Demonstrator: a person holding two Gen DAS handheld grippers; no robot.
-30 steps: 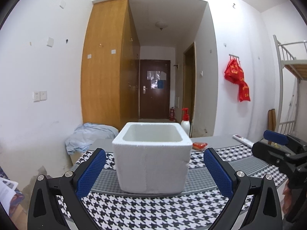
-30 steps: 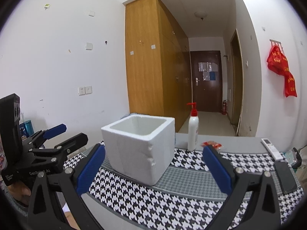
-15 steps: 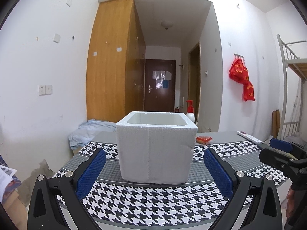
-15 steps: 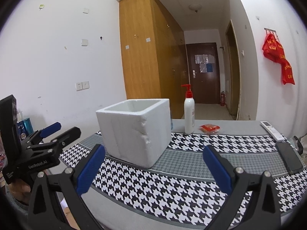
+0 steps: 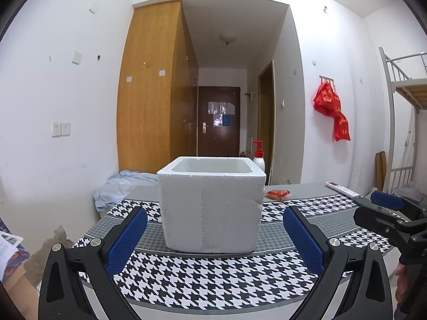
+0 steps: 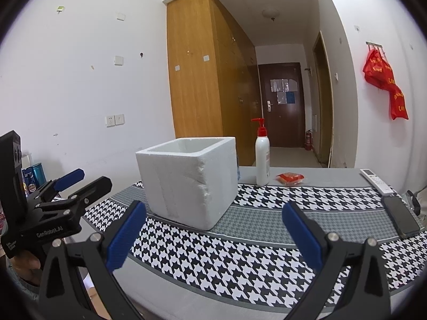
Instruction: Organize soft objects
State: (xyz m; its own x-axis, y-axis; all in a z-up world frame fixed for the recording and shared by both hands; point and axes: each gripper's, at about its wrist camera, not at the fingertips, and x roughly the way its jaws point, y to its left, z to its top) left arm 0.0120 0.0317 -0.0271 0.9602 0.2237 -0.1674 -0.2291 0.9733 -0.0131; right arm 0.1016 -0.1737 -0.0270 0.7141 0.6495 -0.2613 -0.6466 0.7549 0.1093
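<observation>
A white foam box (image 5: 210, 202) stands open-topped on the houndstooth tablecloth (image 5: 213, 274), straight ahead in the left wrist view. My left gripper (image 5: 214, 236) is open just short of it, holding nothing. In the right wrist view the foam box (image 6: 188, 178) sits ahead and left, and my right gripper (image 6: 213, 230) is open with nothing in it over the tablecloth (image 6: 240, 261). A small red packet (image 6: 290, 178) lies behind the box. The box's inside is hidden from here.
A white pump bottle (image 6: 262, 160) stands behind the box. A remote (image 6: 376, 181) and a dark phone (image 6: 400, 216) lie at the table's right. Pale blue cloth (image 5: 120, 186) is heaped beyond the table's far left. The other gripper (image 6: 53, 202) shows at left.
Both grippers have dropped lower and come level with the table, so the box's opening is now nearly edge-on. Both stay open; nothing on the table has moved.
</observation>
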